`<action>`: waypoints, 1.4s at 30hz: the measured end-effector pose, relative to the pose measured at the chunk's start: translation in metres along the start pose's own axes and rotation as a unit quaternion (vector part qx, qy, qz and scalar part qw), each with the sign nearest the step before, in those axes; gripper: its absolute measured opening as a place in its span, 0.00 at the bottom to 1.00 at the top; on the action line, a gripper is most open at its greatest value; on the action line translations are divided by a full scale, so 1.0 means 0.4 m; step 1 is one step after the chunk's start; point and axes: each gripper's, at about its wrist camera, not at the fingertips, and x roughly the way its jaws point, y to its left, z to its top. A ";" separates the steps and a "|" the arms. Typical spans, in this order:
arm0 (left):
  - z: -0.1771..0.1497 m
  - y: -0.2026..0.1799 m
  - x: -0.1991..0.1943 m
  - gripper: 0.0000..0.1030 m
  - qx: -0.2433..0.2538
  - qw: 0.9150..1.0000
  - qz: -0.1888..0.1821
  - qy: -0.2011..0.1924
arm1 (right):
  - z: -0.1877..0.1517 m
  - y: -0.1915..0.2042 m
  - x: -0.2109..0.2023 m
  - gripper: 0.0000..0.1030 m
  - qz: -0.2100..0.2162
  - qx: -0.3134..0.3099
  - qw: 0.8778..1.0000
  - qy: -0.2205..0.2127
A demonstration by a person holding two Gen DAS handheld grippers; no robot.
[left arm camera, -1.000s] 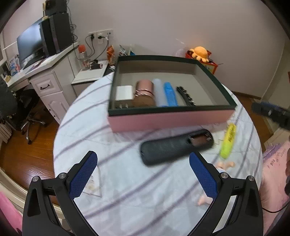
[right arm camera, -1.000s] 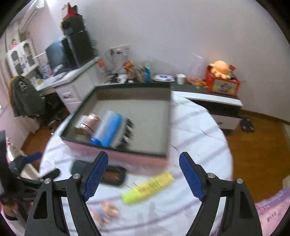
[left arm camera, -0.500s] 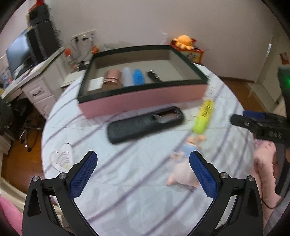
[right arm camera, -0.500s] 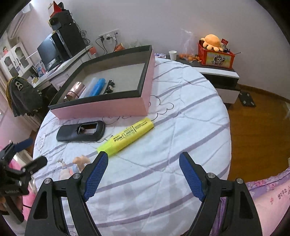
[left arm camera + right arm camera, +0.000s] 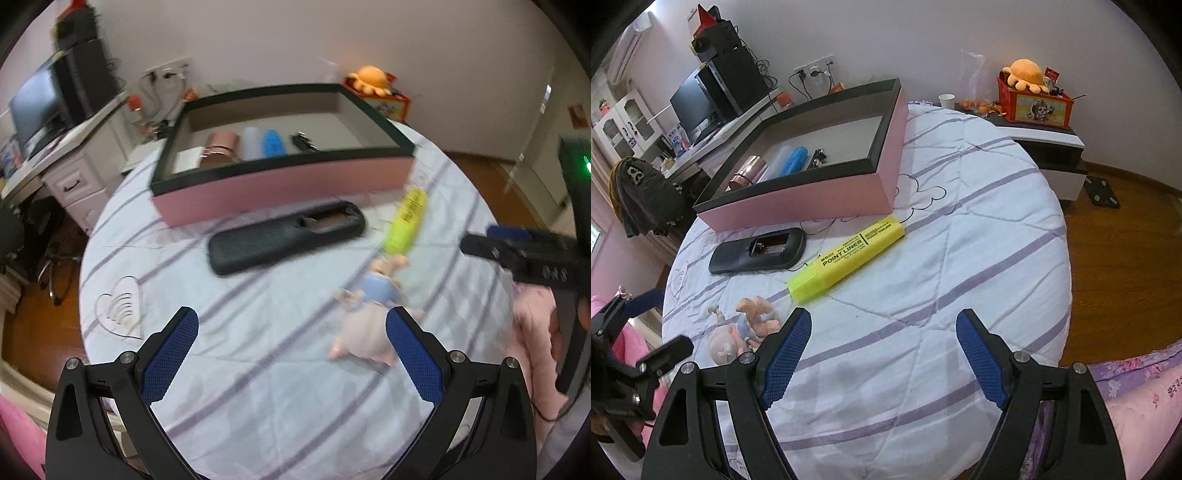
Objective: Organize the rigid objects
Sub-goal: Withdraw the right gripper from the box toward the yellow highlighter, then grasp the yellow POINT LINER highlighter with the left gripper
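Note:
A pink box with a black rim [image 5: 280,184] [image 5: 820,199] stands at the far side of a round table; inside lie a copper cylinder [image 5: 746,171], a clear and a blue tube [image 5: 792,160] and a small black piece. In front of it lie a black remote with its battery bay uncovered [image 5: 284,236] [image 5: 757,251], a yellow highlighter [image 5: 404,219] [image 5: 849,251] and a small pig figure [image 5: 365,317] [image 5: 742,328]. My left gripper [image 5: 291,354] is open, nothing between its fingers, the pig by its right finger. My right gripper [image 5: 882,354] is open above the cloth, the highlighter just beyond it.
A white quilt with purple stripes [image 5: 979,229] covers the table. A clear heart-shaped piece [image 5: 120,310] lies at the left edge. A desk with monitor [image 5: 694,107] stands back left, a low cabinet with a red box and an orange plush toy [image 5: 1030,92] back right.
Both views have pulled back and swung: the box now sits farther off, and the remote, highlighter and pig have come into full view. My right gripper has sunk closer to the table.

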 end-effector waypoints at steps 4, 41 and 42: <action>0.015 0.049 0.017 1.00 -0.010 0.999 0.031 0.001 | -0.002 0.005 -0.001 0.80 0.000 -0.004 1.000 0.000; 0.168 -0.263 0.189 0.64 0.116 0.987 -0.108 0.038 | 0.087 -0.170 0.010 0.80 -0.037 0.110 0.992 -0.055; 0.170 -0.275 0.197 0.62 0.120 0.986 -0.109 0.041 | 0.088 -0.175 0.011 0.80 -0.034 0.112 0.992 -0.055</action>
